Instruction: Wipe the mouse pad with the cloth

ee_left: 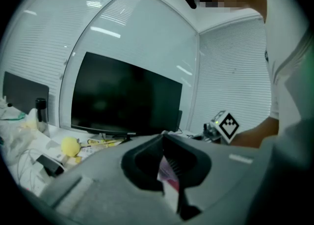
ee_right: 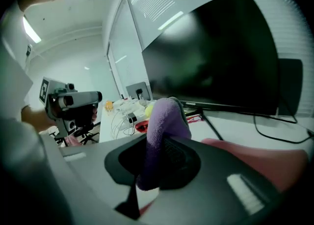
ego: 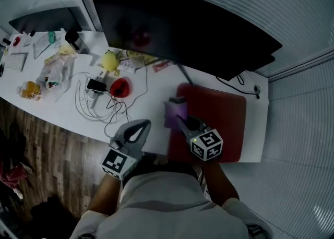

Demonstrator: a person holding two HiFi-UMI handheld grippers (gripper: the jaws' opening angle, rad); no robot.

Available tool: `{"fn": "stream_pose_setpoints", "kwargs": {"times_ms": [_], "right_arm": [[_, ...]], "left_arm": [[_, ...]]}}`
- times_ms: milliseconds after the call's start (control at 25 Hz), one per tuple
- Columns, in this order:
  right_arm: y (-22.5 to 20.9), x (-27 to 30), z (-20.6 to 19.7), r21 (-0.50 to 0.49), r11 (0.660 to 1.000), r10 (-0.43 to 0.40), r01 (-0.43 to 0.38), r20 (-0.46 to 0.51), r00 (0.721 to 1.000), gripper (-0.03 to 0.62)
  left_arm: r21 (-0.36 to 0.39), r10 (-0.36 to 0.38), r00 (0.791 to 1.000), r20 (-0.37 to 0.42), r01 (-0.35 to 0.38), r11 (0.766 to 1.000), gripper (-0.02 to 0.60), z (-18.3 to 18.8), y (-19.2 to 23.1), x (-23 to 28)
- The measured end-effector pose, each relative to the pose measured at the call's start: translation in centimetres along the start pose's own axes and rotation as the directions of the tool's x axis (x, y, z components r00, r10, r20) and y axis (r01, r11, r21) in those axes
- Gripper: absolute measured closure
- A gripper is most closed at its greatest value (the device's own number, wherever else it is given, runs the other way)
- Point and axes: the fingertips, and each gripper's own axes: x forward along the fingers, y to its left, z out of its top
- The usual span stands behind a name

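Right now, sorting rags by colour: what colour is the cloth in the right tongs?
Purple cloth, clearest in the right gripper view.

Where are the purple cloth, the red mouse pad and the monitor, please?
purple cloth (ee_right: 164,126), right gripper view, its upper half.
red mouse pad (ego: 224,112), head view, its bare middle.
monitor (ego: 182,24), head view, its dark screen.

Blk monitor (ego: 177,24), cables (ego: 99,106), yellow toy (ego: 109,61)
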Motion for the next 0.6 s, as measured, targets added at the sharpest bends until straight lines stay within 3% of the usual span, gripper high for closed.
{"fn": "stream_pose_setpoints", "kwargs": {"times_ms": [120, 240, 400, 600], "right_arm": [[0.7, 6.0, -1.0, -0.047, 0.997, 0.051, -0.054, -0.068, 0.996, 0.548], [-0.1, 9.5, -2.2, -0.048, 0.997, 0.052, -0.057, -0.109, 0.993, 0.548], [-5.0, 11.0, -4.7, -0.029, 0.999, -0.034, 0.029, -0.186, 0.982, 0.548], [-12.6, 7.5, -7.2, 0.057, 0.982, -0.161, 0.179, -0.231, 0.96, 0.548]], "left_arm": [[-0.024, 0.01, 1.0, -0.026, -0.01, 1.0, 0.578, -1.4, 2.1, 0.0], [-0.046, 0.013, 0.998, -0.056, -0.015, 0.999, 0.58, -2.3, 3.0, 0.4], [-0.027, 0.0, 0.997, -0.078, -0.002, 1.0, 0.578, -2.7, 2.8, 2.0], [-0.038, 0.011, 0.996, -0.092, -0.015, 0.999, 0.58, -2.6, 0.4, 4.2]]}}
